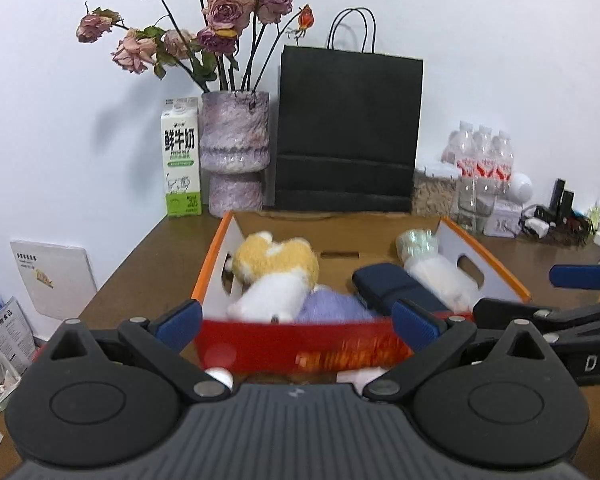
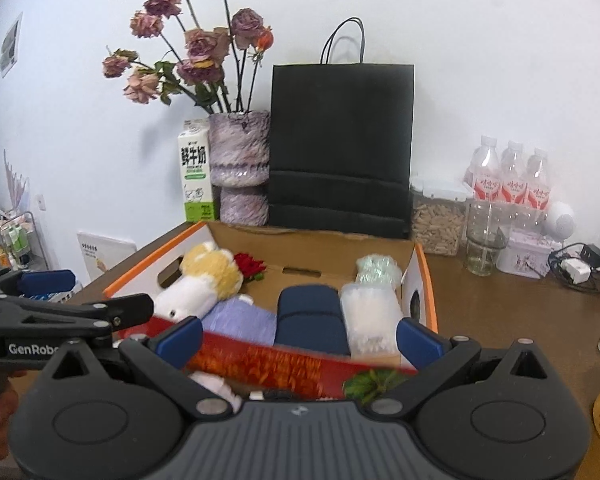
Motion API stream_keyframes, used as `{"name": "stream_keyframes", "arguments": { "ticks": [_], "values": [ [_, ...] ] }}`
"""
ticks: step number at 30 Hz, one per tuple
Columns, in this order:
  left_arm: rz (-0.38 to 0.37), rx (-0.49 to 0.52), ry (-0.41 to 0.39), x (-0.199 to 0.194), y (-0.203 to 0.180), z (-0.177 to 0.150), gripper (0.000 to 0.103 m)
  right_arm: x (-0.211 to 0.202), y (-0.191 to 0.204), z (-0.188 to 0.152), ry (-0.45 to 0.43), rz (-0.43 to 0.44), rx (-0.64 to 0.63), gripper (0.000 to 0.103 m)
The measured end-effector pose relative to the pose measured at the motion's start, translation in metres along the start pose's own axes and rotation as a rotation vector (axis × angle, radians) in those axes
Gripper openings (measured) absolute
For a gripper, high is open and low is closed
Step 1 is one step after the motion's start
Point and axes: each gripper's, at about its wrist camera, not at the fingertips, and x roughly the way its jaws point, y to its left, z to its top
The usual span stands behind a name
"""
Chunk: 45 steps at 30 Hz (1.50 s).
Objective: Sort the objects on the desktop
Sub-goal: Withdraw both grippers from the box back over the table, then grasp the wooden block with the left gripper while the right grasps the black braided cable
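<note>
A: Hovering side by side in front of the orange-edged cardboard box [image 1: 214,258], both tools are standing wide open. The left gripper [image 1: 298,326] is holding nothing, and the right gripper [image 2: 298,340] is also grasping nothing; the red printed front wall [image 2: 268,360] is sitting between their blue fingers [image 2: 180,340].

B: What could be going wrong?

A: I am thinking a finger could be catching the front wall and pushing the box. Inside, the yellow-and-white plush toy [image 1: 274,276], the lilac soft cloth [image 1: 332,308], the dark blue case [image 2: 312,316] and the white fluffy bundle [image 2: 370,316] are lying packed together. Farther back, the tall speckled vase with dried roses [image 1: 236,148] could be tipping.
</note>
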Motion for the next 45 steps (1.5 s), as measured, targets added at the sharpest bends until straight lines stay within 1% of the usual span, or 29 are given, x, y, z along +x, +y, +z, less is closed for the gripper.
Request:
{"name": "stream_keyframes", "arguments": {
  "ticks": [6, 11, 16, 21, 26, 34, 39, 41, 43, 45],
  "values": [
    [0.017, -0.021, 0.033, -0.02, 0.012, -0.027, 0.103, -0.021, 0.002, -0.024, 0.016, -0.001, -0.005, 0.103],
    [0.038, -0.024, 0.074, -0.031, 0.027, -0.049, 0.103, -0.033, 0.001, -0.049, 0.059, -0.014, -0.007, 0.103],
    [0.054, -0.034, 0.118, -0.034, 0.041, -0.068, 0.103, -0.036, -0.003, -0.074, 0.122, -0.029, 0.015, 0.103],
    [0.058, -0.042, 0.152, -0.031, 0.048, -0.079, 0.103, -0.035, -0.009, -0.092, 0.168, -0.059, 0.032, 0.103],
    [0.055, -0.042, 0.173, -0.026, 0.048, -0.084, 0.103, -0.031, -0.013, -0.1, 0.197, -0.08, 0.04, 0.103],
    [0.043, -0.05, 0.218, -0.013, 0.048, -0.092, 0.103, -0.013, -0.014, -0.108, 0.247, -0.084, 0.041, 0.103],
    [0.054, -0.046, 0.225, -0.007, 0.047, -0.093, 0.103, -0.007, -0.017, -0.109, 0.231, -0.078, 0.05, 0.103],
    [0.066, -0.03, 0.232, -0.004, 0.046, -0.092, 0.103, -0.005, -0.017, -0.109, 0.217, -0.077, 0.046, 0.103],
    [0.077, -0.013, 0.238, -0.001, 0.044, -0.091, 0.103, -0.002, -0.017, -0.107, 0.217, -0.073, 0.044, 0.103],
    [0.079, -0.018, 0.238, 0.001, 0.044, -0.09, 0.103, 0.0, -0.018, -0.105, 0.217, -0.067, 0.04, 0.103]
  ]
}}
